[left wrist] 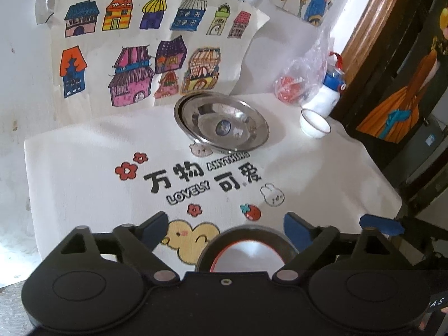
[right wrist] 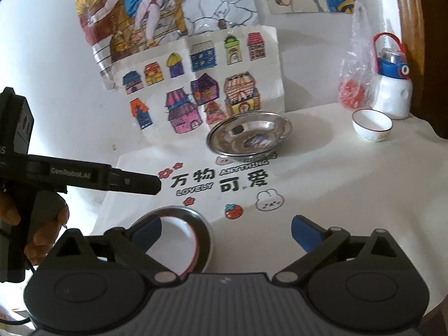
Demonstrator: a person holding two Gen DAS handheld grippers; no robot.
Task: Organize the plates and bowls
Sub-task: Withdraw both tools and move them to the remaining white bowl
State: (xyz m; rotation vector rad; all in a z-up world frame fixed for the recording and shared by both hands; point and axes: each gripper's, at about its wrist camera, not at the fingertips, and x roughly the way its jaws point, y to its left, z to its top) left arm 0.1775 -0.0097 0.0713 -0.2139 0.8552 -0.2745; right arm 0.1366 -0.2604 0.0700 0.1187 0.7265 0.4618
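left gripper (left wrist: 224, 224) and right gripper (right wrist: 226, 231) both wide open, holding nothing. white bowl (left wrist: 246, 254) nested in steel bowl (right wrist: 203, 233), near of the steel plates (left wrist: 224, 123); small bowl (right wrist: 371, 124) right of the plates.

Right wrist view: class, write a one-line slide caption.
Open right gripper hovers beside nested bowls; steel plates and a small white bowl wait behind.

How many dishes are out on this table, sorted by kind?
Steel plates, far stack: 2, judging by a second rim
Steel bowl, near: 1
White bowl nested inside it: 1
White bowl by the bottle: 1
Total: 5
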